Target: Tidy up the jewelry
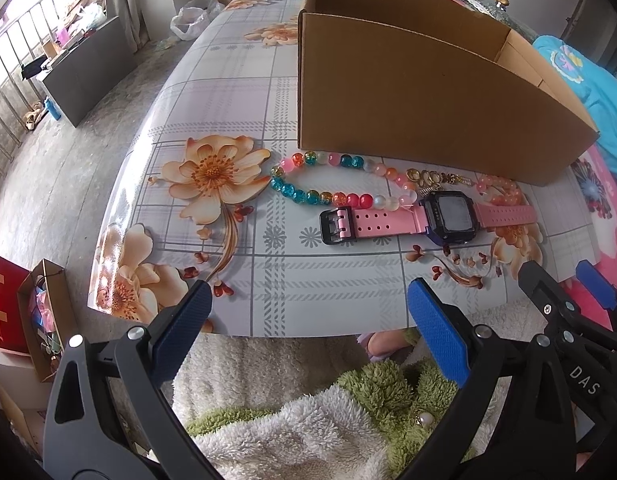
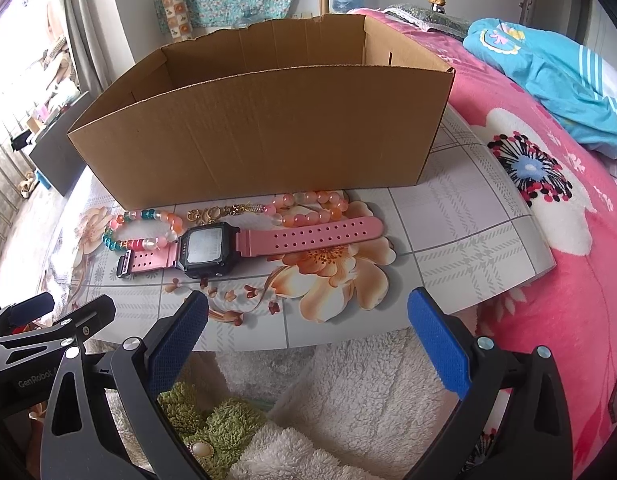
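A pink-strapped watch (image 1: 428, 218) with a black face lies flat on the floral board (image 1: 268, 280), in front of an open cardboard box (image 1: 420, 104). A multicoloured bead bracelet (image 1: 328, 182), a gold chain (image 1: 432, 177) and a pink-orange bead bracelet (image 1: 504, 192) lie between watch and box. The right wrist view shows the watch (image 2: 236, 244), the multicoloured bracelet (image 2: 144, 232), the gold chain (image 2: 224, 212), the pink-orange bracelet (image 2: 312, 208) and the box (image 2: 268, 120). My left gripper (image 1: 308, 312) is open and empty near the board's front edge. My right gripper (image 2: 308, 312) is open and empty beside it, also seen in the left wrist view (image 1: 564, 288).
The board rests on a pink floral blanket (image 2: 548, 240) with blue clothing (image 2: 556, 80) behind. Fluffy white and green fabric (image 1: 328, 420) lies below the grippers. On the left, the floor holds a dark cabinet (image 1: 84, 72) and paper bags (image 1: 28, 312).
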The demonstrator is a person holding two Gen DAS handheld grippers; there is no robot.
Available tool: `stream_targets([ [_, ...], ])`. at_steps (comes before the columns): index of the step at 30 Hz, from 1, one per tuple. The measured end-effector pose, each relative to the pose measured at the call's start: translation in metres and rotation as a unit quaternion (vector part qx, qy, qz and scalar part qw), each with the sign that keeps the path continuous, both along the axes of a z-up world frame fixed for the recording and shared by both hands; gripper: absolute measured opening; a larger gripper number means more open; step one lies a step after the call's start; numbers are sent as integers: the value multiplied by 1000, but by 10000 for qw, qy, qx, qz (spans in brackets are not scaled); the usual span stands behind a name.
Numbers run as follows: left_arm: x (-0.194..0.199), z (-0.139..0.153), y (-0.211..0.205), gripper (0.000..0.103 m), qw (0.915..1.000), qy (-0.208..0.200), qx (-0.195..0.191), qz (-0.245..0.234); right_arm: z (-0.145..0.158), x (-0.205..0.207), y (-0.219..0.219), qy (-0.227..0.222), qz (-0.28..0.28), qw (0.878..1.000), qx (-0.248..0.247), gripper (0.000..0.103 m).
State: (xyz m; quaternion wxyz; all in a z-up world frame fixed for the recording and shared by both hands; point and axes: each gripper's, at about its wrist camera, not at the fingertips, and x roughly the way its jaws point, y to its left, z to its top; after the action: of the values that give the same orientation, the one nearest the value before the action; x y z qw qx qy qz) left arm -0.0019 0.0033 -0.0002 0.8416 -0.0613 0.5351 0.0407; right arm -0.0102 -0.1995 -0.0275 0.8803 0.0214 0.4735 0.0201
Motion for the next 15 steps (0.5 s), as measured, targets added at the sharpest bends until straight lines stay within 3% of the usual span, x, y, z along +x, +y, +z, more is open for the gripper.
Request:
stream_targets([
  [15, 1, -2, 6, 94, 10000, 24, -24, 25, 1, 1, 0, -45, -61, 10000, -48, 97],
])
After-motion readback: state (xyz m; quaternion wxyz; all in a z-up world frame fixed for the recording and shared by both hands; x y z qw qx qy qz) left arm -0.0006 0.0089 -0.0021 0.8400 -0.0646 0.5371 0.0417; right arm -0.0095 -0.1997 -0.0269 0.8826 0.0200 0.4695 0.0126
